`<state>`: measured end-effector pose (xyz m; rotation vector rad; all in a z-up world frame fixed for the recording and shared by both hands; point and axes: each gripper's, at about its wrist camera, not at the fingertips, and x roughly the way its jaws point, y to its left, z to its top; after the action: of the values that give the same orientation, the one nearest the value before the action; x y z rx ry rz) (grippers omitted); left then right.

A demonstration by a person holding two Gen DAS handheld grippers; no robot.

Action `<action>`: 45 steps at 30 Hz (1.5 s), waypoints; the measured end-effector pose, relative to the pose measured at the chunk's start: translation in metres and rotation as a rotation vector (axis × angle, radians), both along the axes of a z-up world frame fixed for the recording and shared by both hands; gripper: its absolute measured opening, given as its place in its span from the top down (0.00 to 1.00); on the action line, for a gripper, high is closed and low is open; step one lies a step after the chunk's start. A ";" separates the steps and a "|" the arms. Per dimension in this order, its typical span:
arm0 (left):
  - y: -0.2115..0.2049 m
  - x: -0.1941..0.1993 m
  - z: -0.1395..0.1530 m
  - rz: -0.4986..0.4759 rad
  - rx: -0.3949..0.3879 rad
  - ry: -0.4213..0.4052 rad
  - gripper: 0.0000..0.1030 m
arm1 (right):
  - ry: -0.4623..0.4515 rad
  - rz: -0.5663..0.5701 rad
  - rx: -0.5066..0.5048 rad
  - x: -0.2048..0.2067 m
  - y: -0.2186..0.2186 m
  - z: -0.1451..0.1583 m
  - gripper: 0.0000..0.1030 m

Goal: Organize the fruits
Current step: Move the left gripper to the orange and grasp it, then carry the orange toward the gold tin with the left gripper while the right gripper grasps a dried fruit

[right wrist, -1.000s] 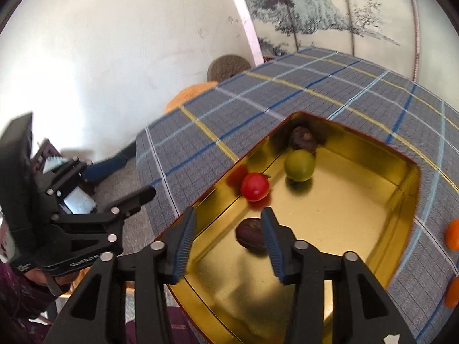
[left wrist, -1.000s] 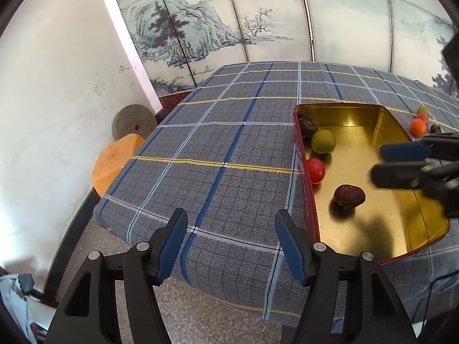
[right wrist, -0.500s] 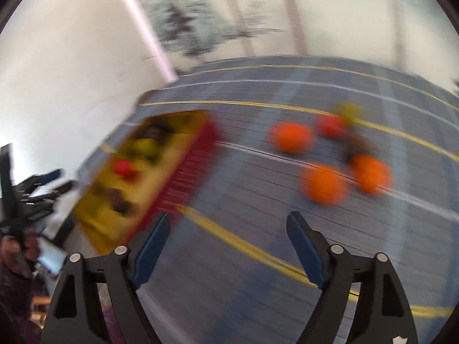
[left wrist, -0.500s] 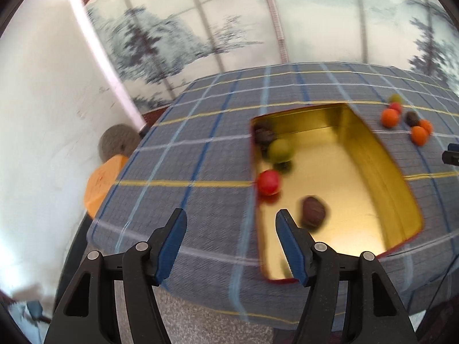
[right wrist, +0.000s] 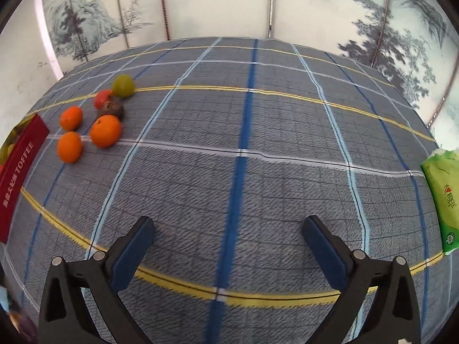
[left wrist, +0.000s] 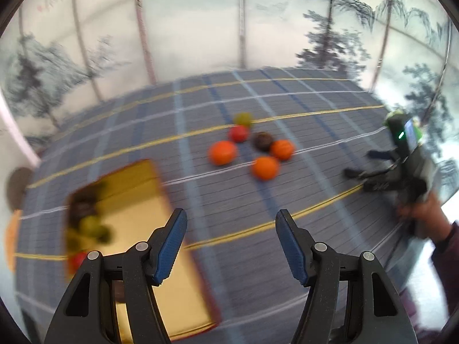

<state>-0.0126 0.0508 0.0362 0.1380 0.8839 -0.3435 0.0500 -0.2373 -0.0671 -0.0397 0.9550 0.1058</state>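
Several loose fruits lie in a cluster on the checked cloth: three oranges (left wrist: 222, 152) (right wrist: 105, 130), a red fruit (left wrist: 238, 133) (right wrist: 102, 98), a green one (left wrist: 243, 118) (right wrist: 122, 85) and a dark brown one (left wrist: 263, 141) (right wrist: 112, 109). The gold tin (left wrist: 137, 200), with red outer walls (right wrist: 20, 172), holds several blurred fruits at its far end. My left gripper (left wrist: 231, 218) is open and empty over the cloth beside the tin. My right gripper (right wrist: 229, 223) (left wrist: 358, 163) hangs to the right of the cluster. Its jaws are opening and hold nothing.
A green tissue pack (right wrist: 441, 197) lies at the table's right edge. A person's hand (left wrist: 424, 212) holds the right gripper's handle. A painted screen (right wrist: 218, 3) stands behind the table. The cloth (right wrist: 258, 143) is bare to the right of the fruits.
Both views have swung right, from the tin to the loose fruits. My right gripper left the tin, where a dark fruit sat between its fingers, and its jaws widened. The left jaws kept their gap.
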 end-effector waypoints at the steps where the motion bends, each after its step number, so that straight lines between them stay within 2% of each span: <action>1: -0.012 0.011 -0.003 -0.006 -0.012 0.008 0.37 | 0.004 0.003 -0.018 0.001 0.003 -0.001 0.00; 4: -0.041 0.038 -0.017 0.006 0.020 0.026 0.37 | 0.003 0.015 -0.017 0.002 0.000 -0.001 0.00; 8: -0.058 0.076 -0.040 0.037 -0.015 0.105 0.40 | 0.005 0.026 -0.015 0.004 0.001 -0.001 0.00; 11: -0.059 0.094 -0.058 0.071 -0.041 0.159 0.51 | 0.006 0.033 -0.013 0.004 0.001 -0.001 0.00; 15: -0.061 0.108 -0.071 0.097 -0.053 0.184 0.52 | 0.006 0.034 -0.013 0.003 0.002 -0.001 0.00; 22: -0.074 0.116 -0.092 0.063 -0.107 0.237 0.53 | 0.006 0.034 -0.013 0.003 0.002 -0.001 0.00; 23: -0.075 0.114 -0.091 0.065 -0.107 0.210 0.57 | 0.006 0.034 -0.013 0.003 0.002 -0.001 0.00; 24: -0.077 0.113 -0.091 0.053 -0.108 0.204 0.67 | 0.006 0.034 -0.013 0.003 0.002 -0.001 0.00; 30: -0.068 0.099 -0.084 0.083 -0.142 0.188 0.68 | 0.006 0.034 -0.012 0.003 0.003 -0.001 0.00; 34: -0.049 0.077 -0.071 0.113 -0.194 0.199 0.68 | 0.006 0.034 -0.012 0.002 0.003 0.000 0.00; 42: -0.014 0.029 -0.045 0.129 -0.204 0.182 0.68 | 0.006 0.048 -0.010 0.003 0.007 0.000 0.00; 45: 0.002 0.015 -0.035 0.144 -0.211 0.160 0.68 | -0.004 0.087 0.032 0.001 0.010 0.003 0.01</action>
<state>0.0028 0.0527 0.0011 -0.1492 1.0034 -0.3142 0.0513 -0.2276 -0.0642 -0.0517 0.9472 0.2010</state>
